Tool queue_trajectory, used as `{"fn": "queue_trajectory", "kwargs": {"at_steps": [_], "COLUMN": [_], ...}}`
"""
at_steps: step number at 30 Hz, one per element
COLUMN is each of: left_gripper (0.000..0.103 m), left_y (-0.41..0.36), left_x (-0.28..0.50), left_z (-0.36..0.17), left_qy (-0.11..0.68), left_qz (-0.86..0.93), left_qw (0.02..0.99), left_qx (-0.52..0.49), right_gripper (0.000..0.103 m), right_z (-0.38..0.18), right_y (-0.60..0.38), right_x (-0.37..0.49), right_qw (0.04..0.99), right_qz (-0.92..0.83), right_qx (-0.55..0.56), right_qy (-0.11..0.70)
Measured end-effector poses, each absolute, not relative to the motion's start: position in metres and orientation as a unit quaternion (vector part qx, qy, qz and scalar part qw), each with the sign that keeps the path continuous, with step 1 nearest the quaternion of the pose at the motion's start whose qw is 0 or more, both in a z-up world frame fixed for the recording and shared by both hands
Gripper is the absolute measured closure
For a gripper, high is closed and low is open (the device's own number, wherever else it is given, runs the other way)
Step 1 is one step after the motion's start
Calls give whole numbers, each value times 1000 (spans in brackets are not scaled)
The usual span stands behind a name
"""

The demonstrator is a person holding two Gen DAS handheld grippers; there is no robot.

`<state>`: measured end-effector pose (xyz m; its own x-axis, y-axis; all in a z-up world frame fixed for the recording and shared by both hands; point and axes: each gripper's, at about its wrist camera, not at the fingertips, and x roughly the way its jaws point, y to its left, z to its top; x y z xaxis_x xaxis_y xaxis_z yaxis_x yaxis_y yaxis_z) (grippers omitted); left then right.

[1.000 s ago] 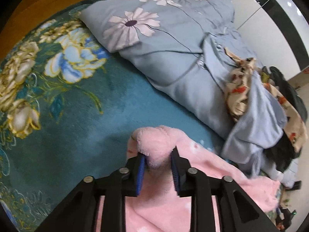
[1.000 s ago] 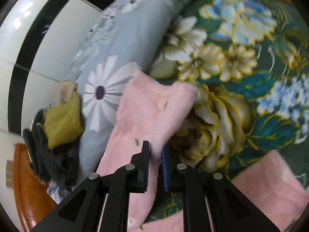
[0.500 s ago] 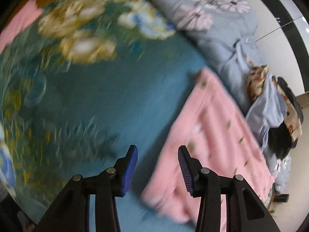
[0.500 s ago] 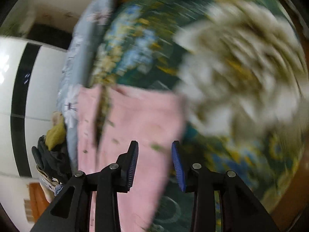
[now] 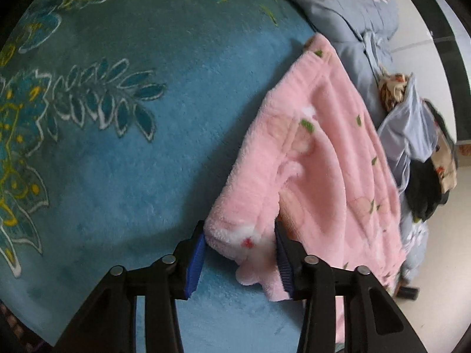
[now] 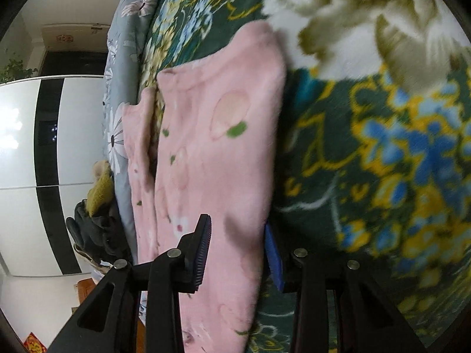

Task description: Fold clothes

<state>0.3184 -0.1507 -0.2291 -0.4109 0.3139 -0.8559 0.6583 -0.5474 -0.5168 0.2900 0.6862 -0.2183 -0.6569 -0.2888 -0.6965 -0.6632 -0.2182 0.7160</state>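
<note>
A pink fleece garment with small green leaf marks lies on the teal floral blanket. My left gripper is open, its jaws on either side of the garment's near corner. In the right wrist view the same pink garment lies lengthwise. My right gripper is open around the garment's near right edge. Whether the pads touch the cloth I cannot tell.
A grey-blue flowered quilt lies bunched along the bed's far side, also in the right wrist view. A pile of dark and patterned clothes sits beside it. A white wardrobe with a black stripe stands past the bed.
Both grippers let go of the pink garment, opened, and swung across the bed. They now stand open at its near corner and near edge, and the garment lies spread out.
</note>
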Motion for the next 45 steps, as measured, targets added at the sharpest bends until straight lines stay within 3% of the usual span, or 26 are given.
{"fn": "queue_trajectory", "kwargs": {"at_steps": [1, 2, 6, 14, 18, 24, 31, 34, 37, 41, 45], "left_gripper": [58, 64, 76, 78, 78, 78, 74, 62, 61, 60, 60], "left_y": [-153, -155, -152, -163, -180, -192, -191, -190, -182, -138, -38], "left_x": [320, 321, 317, 316, 348, 372, 350, 348, 347, 317, 246], "left_z": [-229, -229, -207, -118, -142, -210, -186, -172, -152, -125, -136], "left_qy": [467, 474, 453, 410, 382, 422, 389, 388, 379, 375, 374], "left_qz": [-703, -704, -732, -809, -798, -731, -747, -743, -740, -751, -720], "left_qw": [125, 128, 140, 92, 122, 176, 152, 132, 122, 33, -94], "left_qx": [521, 513, 489, 411, 449, 507, 518, 530, 543, 543, 577], "right_gripper": [78, 91, 98, 99, 100, 100, 97, 97, 97, 95, 93], "right_z": [-219, -218, -208, -153, -138, -192, -156, -138, -136, -149, -163], "right_y": [686, 685, 686, 695, 702, 722, 705, 681, 673, 676, 684], "right_x": [289, 288, 288, 283, 313, 358, 318, 281, 258, 246, 242], "right_qw": [137, 135, 137, 102, 106, 167, 107, 67, 67, 98, 118], "right_qz": [676, 676, 689, 741, 763, 704, 749, 769, 769, 755, 739], "right_qx": [-389, -391, -386, -341, -321, -352, -377, -409, -431, -459, -472], "right_qy": [611, 610, 597, 569, 551, 594, 534, 487, 467, 457, 467]}}
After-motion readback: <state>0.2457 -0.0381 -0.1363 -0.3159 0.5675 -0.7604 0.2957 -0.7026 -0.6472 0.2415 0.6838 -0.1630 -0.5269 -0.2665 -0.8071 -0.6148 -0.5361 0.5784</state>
